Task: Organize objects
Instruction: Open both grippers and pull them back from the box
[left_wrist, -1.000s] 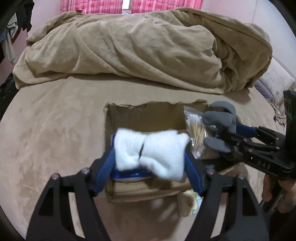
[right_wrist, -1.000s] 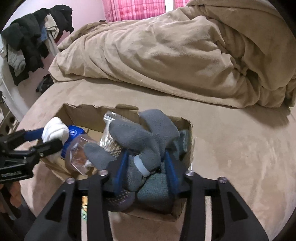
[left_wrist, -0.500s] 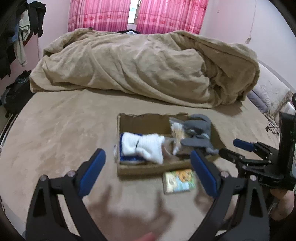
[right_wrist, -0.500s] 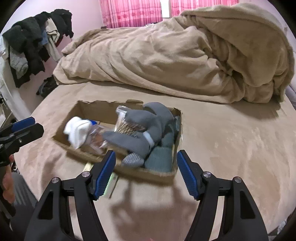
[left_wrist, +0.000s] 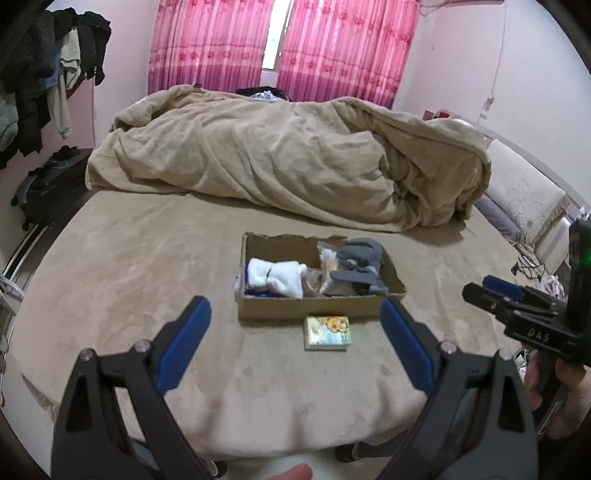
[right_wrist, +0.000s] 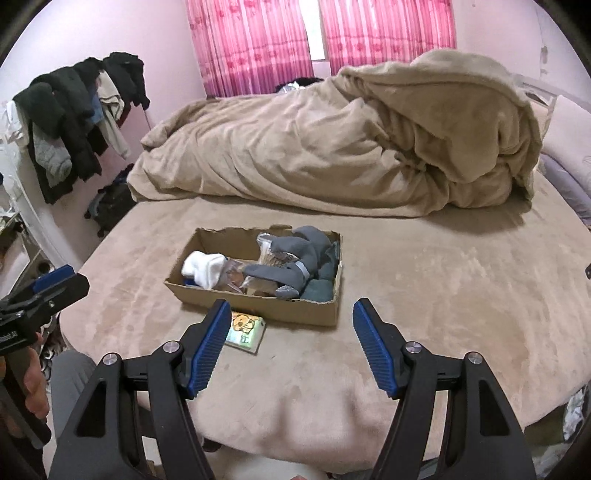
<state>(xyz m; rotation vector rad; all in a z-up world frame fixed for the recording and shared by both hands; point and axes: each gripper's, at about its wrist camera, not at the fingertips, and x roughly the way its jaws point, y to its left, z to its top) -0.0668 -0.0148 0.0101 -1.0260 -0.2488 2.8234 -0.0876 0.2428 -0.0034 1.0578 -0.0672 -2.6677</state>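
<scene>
A shallow cardboard box (left_wrist: 314, 309) (right_wrist: 258, 302) sits on the tan bed. In it lie a rolled white sock (left_wrist: 275, 277) (right_wrist: 205, 267), grey socks (left_wrist: 360, 267) (right_wrist: 291, 258), clear plastic bags (left_wrist: 327, 258) (right_wrist: 267, 247) and dark green fabric (right_wrist: 317, 288). A small colourful card packet (left_wrist: 327, 332) (right_wrist: 245, 330) lies on the bed just in front of the box. My left gripper (left_wrist: 295, 336) is open and empty, well back from the box. My right gripper (right_wrist: 290, 345) is open and empty, also back from the box, and shows at the right edge of the left wrist view (left_wrist: 495, 291).
A heaped tan duvet (left_wrist: 288, 158) (right_wrist: 351, 147) covers the far half of the bed. Clothes hang on a rack (right_wrist: 74, 122) at the left wall, above a dark bag (left_wrist: 48, 188) on the floor. Pillows (left_wrist: 517, 199) lie at the right. The bed's front edge (right_wrist: 332, 443) is close below my grippers.
Both grippers let go: the left released the white sock and the right the grey socks into the box. Both opened wide and pulled back and up, away from the box.
</scene>
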